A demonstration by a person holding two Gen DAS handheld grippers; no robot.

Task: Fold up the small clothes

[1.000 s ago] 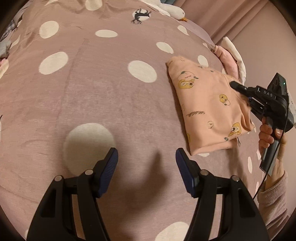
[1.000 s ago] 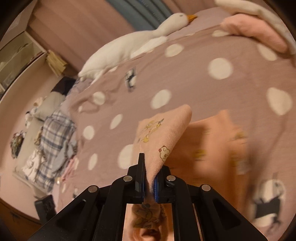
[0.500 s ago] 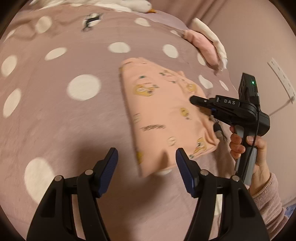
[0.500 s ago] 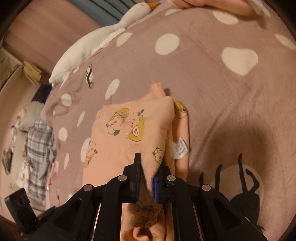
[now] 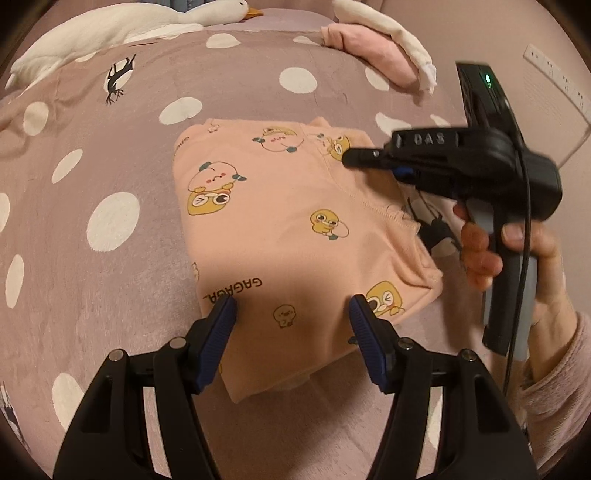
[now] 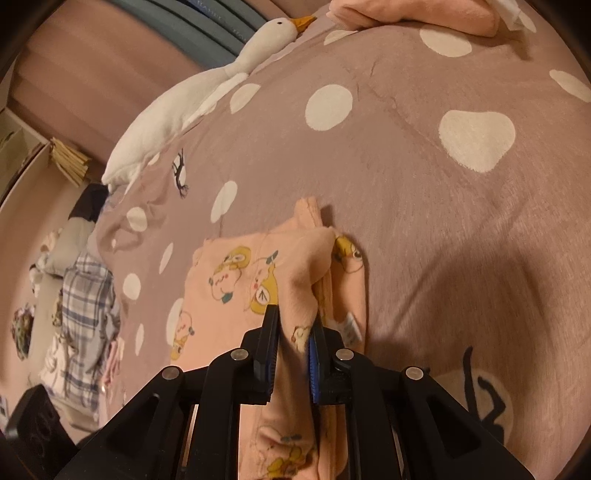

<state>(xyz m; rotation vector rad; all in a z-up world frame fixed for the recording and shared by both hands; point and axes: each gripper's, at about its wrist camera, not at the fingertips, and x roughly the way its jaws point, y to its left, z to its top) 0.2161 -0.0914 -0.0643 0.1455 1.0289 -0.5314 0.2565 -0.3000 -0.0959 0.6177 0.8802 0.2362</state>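
Two handheld grippers work over one folded peach cotton garment printed with yellow cartoon ducks (image 5: 295, 206), which lies flat on the mauve bedspread with white polka dots (image 5: 110, 147), toward the bedspread's right-hand side in the left wrist view and well short of its far edge.

The left gripper (image 5: 291, 314) points steeply down over the garment's near edge. Its blue-padded jaws stand apart, one on each side of the near portion of the cloth, and grasp nothing.

The right gripper (image 6: 291, 343) comes in from the garment's right side, angled downward. Its jaws are opening, with a fold of the peach fabric between them; the cloth is pinched up into a ridge at the pads (image 6: 271, 347). In the left wrist view its black body crosses the garment's far right corner.

The person's right hand (image 5: 517, 254) wraps the gripper's upright handle, fingers curled round the front, a pink fleece sleeve (image 5: 554, 387) at the wrist.

A white plush goose with an orange beak (image 5: 122, 22) lies along the bedspread's far edge. A pink and white pillow (image 5: 373, 48) sits at the far right corner.
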